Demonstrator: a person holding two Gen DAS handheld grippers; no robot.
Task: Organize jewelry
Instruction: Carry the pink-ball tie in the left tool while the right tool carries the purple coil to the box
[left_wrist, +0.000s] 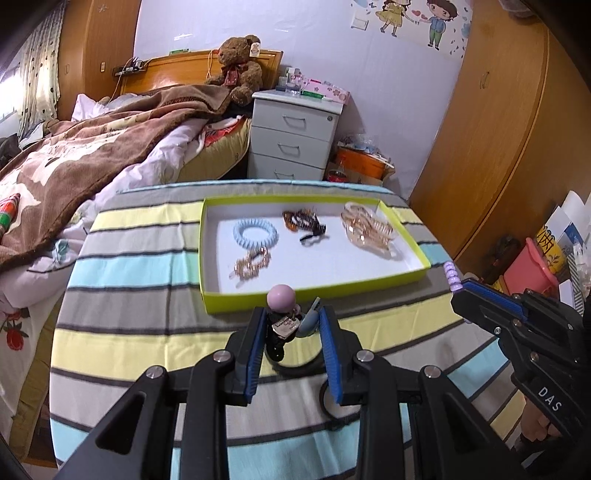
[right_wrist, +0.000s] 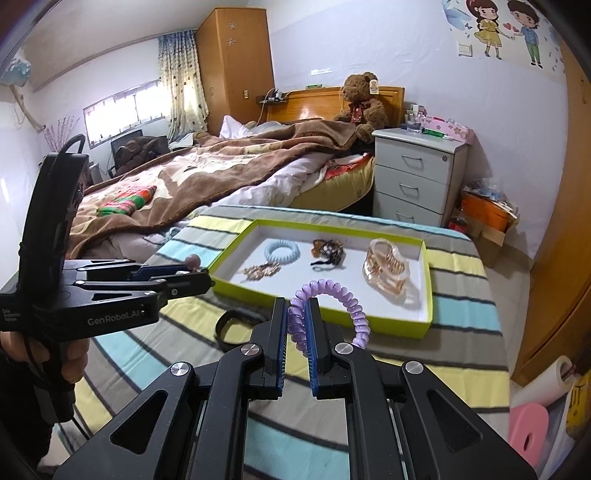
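A lime-edged white tray (left_wrist: 406, 275) (right_wrist: 424, 317) lies on the striped table. In it are a light blue coil hair tie (left_wrist: 255, 230) (right_wrist: 282, 251), a gold beaded clip (left_wrist: 253, 263) (right_wrist: 260, 271), a brown clip with a black tie (left_wrist: 304, 223) (right_wrist: 327, 253) and a clear gold claw clip (left_wrist: 369, 229) (right_wrist: 388, 271). My left gripper (left_wrist: 293, 325) (right_wrist: 201, 273) is shut on a hair tie with a pink ball (left_wrist: 281, 299) just before the tray's near edge. My right gripper (right_wrist: 295, 321) (left_wrist: 460, 286) is shut on a purple coil hair tie (right_wrist: 332, 295) (left_wrist: 452, 275), held above the table near the tray's front.
A black ring (right_wrist: 227, 326) (left_wrist: 295, 367) lies on the striped cloth (left_wrist: 147, 332) beneath the left gripper. A bed (right_wrist: 203, 173) stands to the left, a white drawer unit (left_wrist: 291, 144) behind the table, a wooden wardrobe (left_wrist: 498, 147) to the right.
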